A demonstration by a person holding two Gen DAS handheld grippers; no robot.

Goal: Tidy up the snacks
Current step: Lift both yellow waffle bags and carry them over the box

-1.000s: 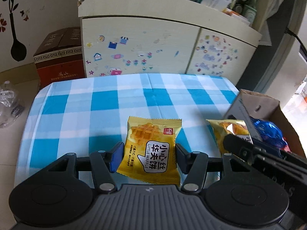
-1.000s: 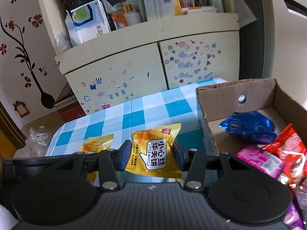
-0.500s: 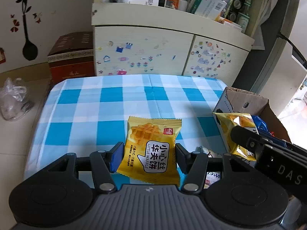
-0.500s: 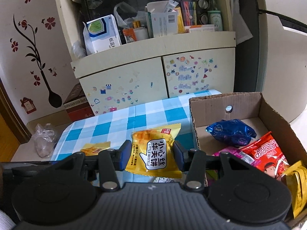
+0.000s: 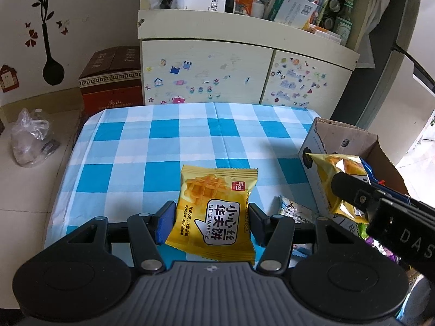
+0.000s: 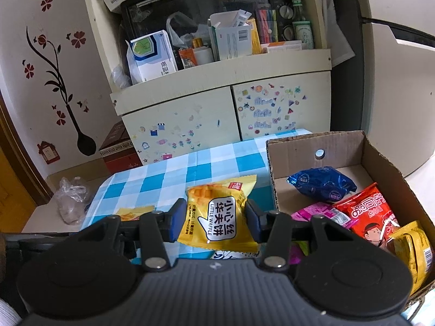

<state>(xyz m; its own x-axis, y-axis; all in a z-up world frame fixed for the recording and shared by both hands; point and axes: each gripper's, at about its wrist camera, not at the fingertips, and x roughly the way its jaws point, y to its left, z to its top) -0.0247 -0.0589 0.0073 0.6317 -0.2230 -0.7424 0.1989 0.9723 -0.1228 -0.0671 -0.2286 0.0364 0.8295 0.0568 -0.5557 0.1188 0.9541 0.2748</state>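
My left gripper (image 5: 210, 217) is shut on a yellow Little Waffle packet (image 5: 214, 212), held above the blue checked table (image 5: 163, 146). My right gripper (image 6: 213, 217) is shut on a second yellow waffle packet (image 6: 220, 217), held up beside the left wall of the open cardboard box (image 6: 320, 152). In the left wrist view the right gripper (image 5: 353, 193) and its packet (image 5: 331, 179) hang at the box (image 5: 326, 133). The box holds a blue packet (image 6: 320, 184), a red packet (image 6: 367, 212), a pink packet (image 6: 315, 212) and a yellow packet (image 6: 413, 250).
A white packet (image 5: 293, 209) lies on the table by the box. A cream cabinet (image 5: 217, 62) with stickers and cluttered shelves stands behind the table. A brown carton (image 5: 111, 78) and a plastic bag (image 5: 30, 138) sit on the floor at left.
Both grippers have risen and pulled back with their waffle packets, so the table and box sit lower in view. The right gripper has moved closer over the box.
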